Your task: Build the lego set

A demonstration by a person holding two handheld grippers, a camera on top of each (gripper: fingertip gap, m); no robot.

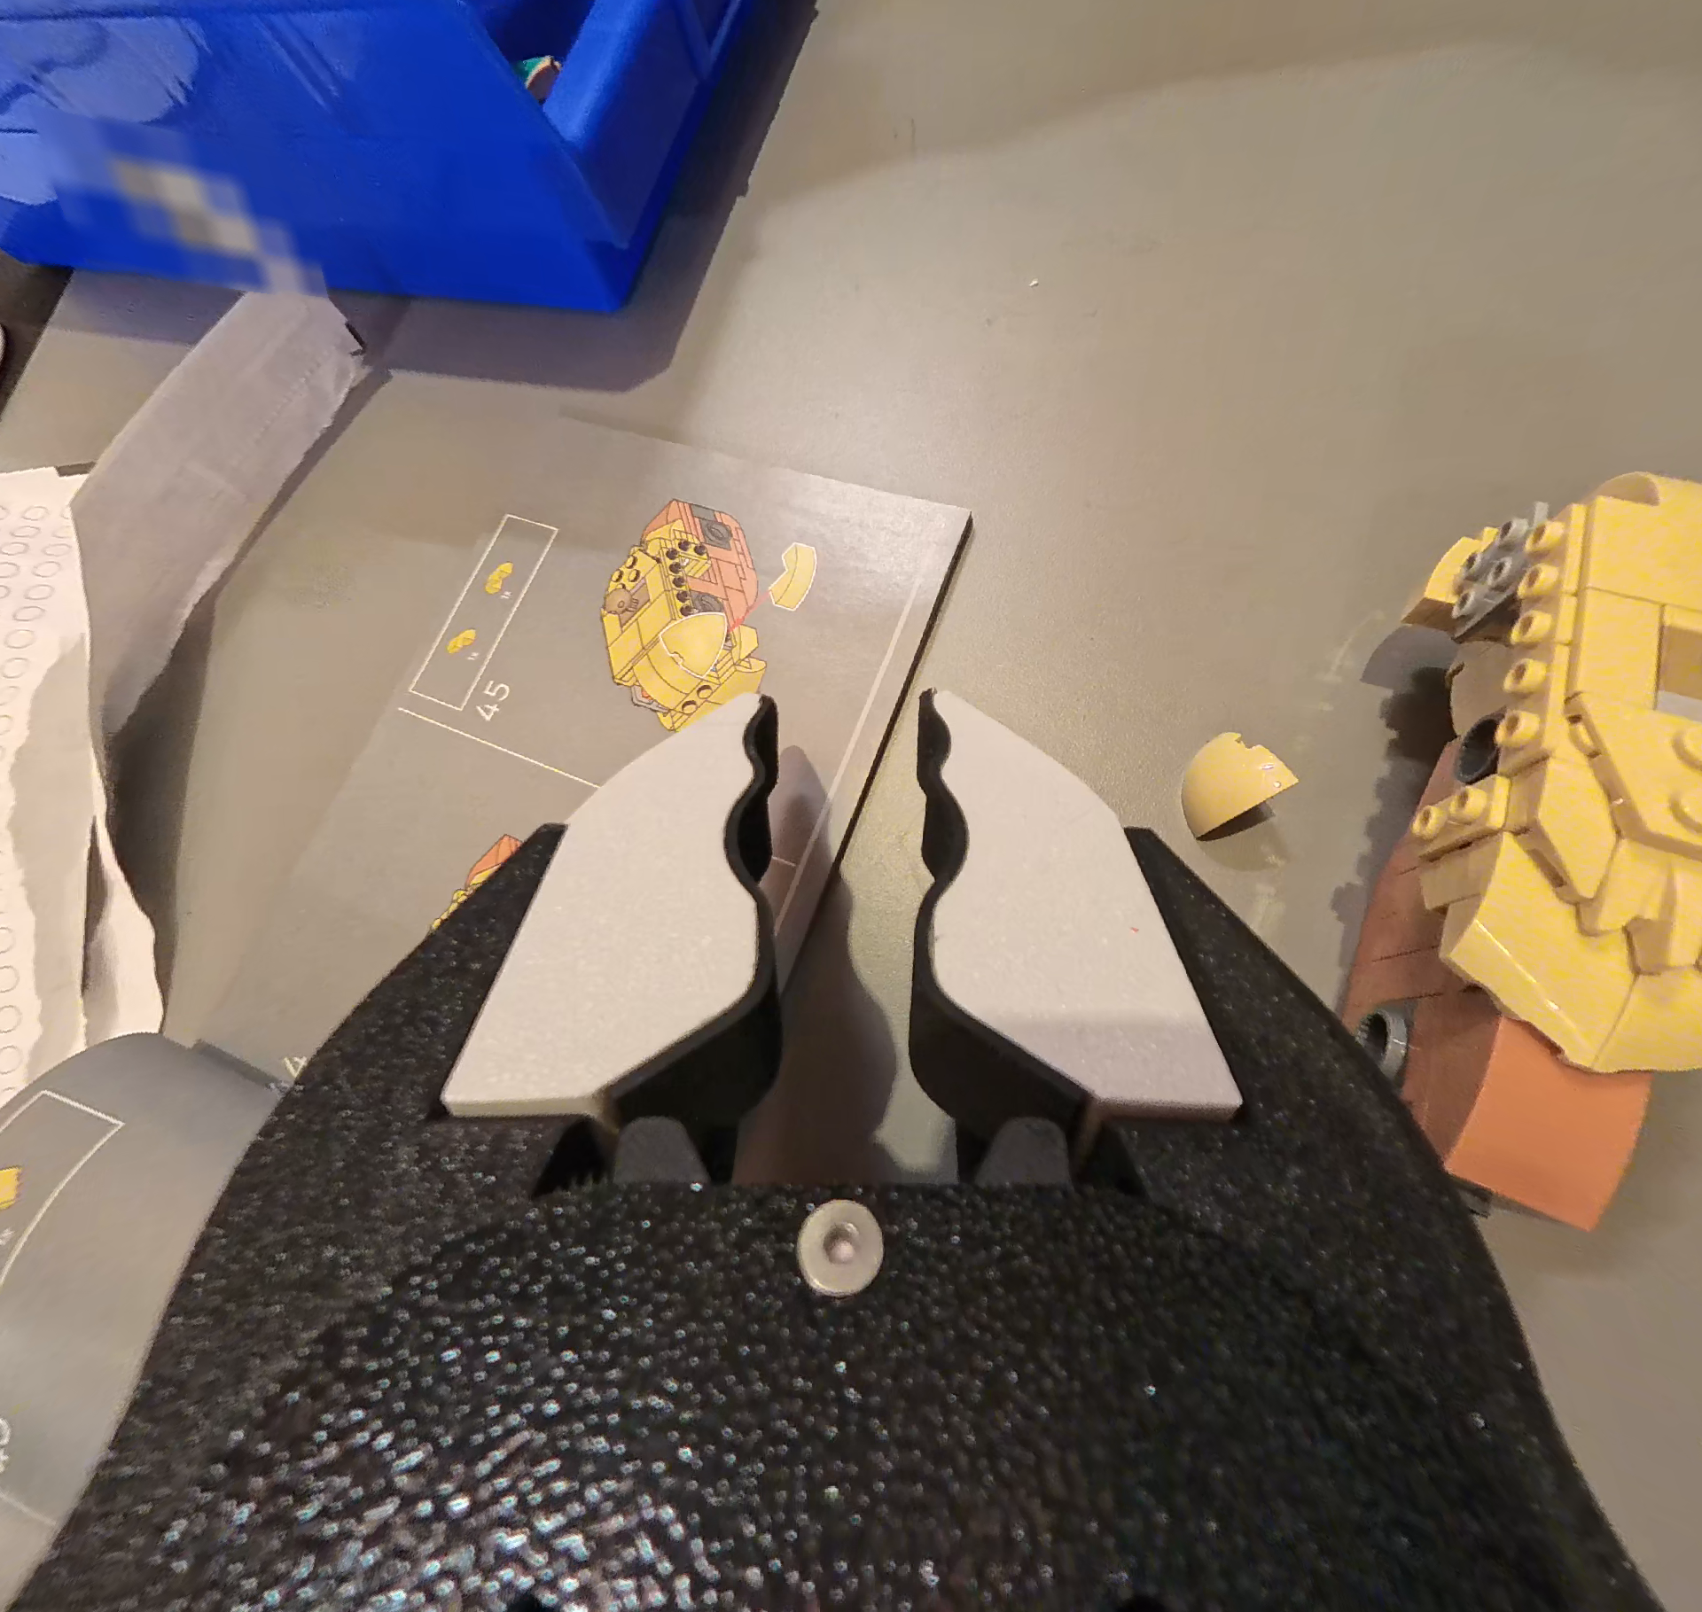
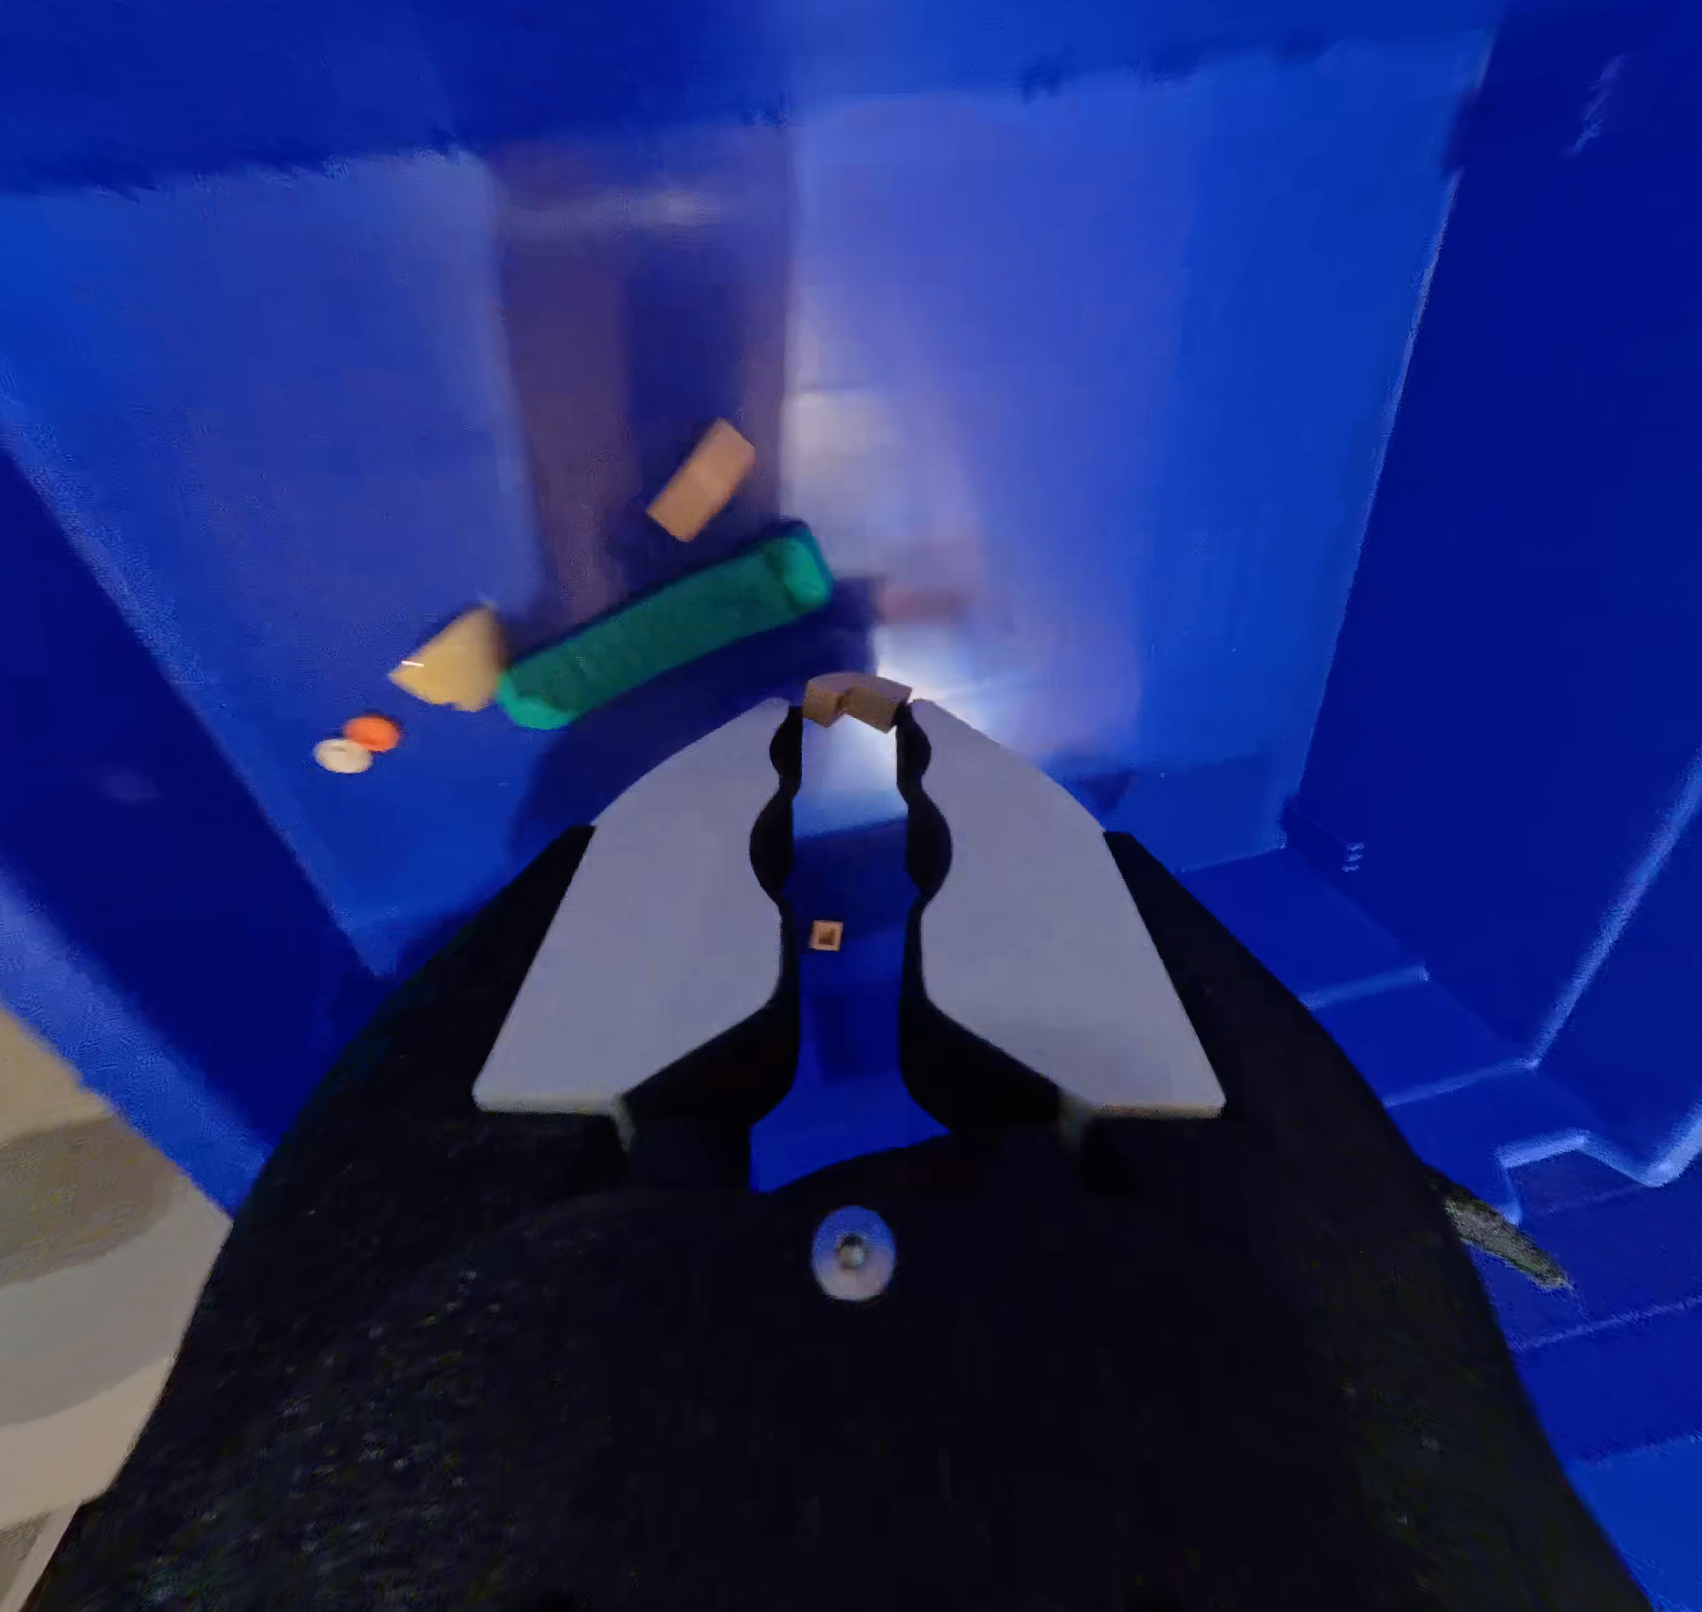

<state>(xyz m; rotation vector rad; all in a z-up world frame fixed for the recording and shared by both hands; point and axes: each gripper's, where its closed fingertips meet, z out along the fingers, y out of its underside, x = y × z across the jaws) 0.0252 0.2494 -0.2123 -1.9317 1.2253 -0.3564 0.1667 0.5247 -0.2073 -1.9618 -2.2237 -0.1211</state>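
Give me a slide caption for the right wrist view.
Right gripper pinches a small tan curved brick inside the blue bin.

A hobby or toy-brick building bench: on a grey surface (image 1: 1151, 279) lies an open instruction booklet (image 1: 645, 647) at centre left, a half-built tan and brown brick model (image 1: 1547, 831) at the right edge, and a blue parts bin (image 1: 368, 141) with loose pieces in the upper left.

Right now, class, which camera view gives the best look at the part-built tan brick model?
The left wrist view: the tan brick model lies on the grey table, studs and brown base plain. The right wrist view shows none of it, only the blue bin's inside.
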